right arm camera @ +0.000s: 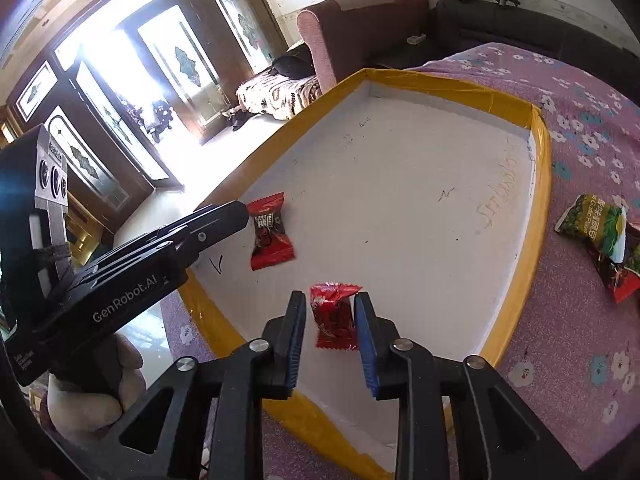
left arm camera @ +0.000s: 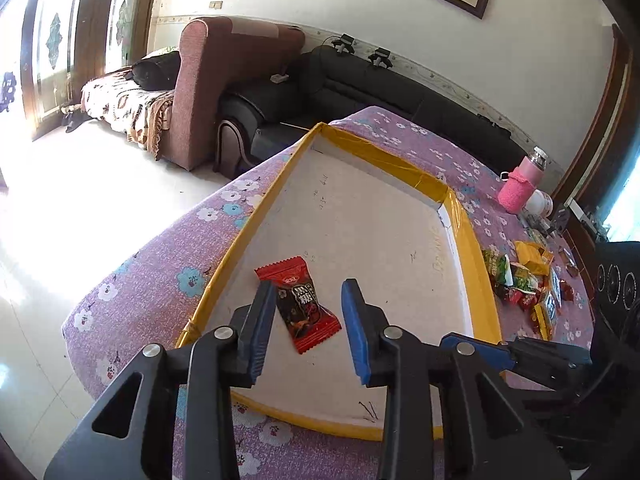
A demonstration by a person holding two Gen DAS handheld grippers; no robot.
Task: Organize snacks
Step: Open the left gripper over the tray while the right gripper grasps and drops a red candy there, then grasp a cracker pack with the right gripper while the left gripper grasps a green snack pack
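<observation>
A white tray with a yellow taped rim lies on a purple flowered tablecloth. A red and black candy lies on the tray floor. My left gripper is open above it, with the candy loose between the fingers; it also shows in the right wrist view, tip beside the candy. My right gripper is shut on a bright red candy, held over the tray's near part.
A pile of loose snack packets lies on the cloth right of the tray; a green and red packet is nearest. A pink bottle stands behind. Sofas and floor lie beyond the table's far and left edges.
</observation>
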